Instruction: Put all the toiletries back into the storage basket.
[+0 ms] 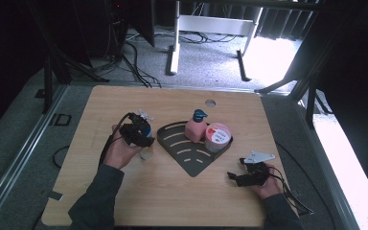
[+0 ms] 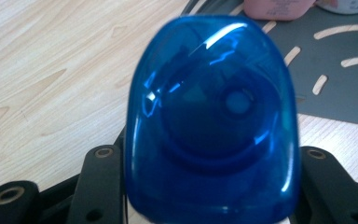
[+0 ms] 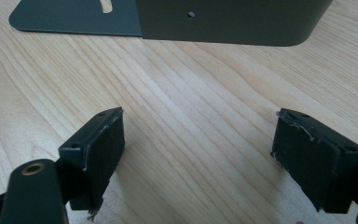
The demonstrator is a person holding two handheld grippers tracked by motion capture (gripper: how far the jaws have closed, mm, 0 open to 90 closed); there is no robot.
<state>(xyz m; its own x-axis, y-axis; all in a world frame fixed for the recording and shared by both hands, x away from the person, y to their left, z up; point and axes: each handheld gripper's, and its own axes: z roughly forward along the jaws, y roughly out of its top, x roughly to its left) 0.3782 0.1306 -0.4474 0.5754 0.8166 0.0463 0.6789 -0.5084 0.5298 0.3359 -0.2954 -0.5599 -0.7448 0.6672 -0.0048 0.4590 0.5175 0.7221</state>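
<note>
Blue-capped bottle (image 2: 212,126) is sitting between the jaws of your left gripper (image 1: 139,134), left of centre in the high view, and it is filling the middle of the left gripper view, where a black jaw is pressing in on each side of it, so you are clamping it. In the high view the bottle's pale base is showing just below the gripper, close to the wooden table (image 1: 124,196), though I cannot tell whether it is touching. Just to the right of it the dark slotted corner rack (image 1: 187,153) is lying flat, carrying a pink pump bottle (image 1: 196,127) and, touching it on the right, a round tub with a red-and-white lid (image 1: 217,136). Your right gripper (image 1: 239,177) is resting in the lower right of the high view, near the rack's lower tip, its jaws standing wide apart over bare wood with nothing between them.
</note>
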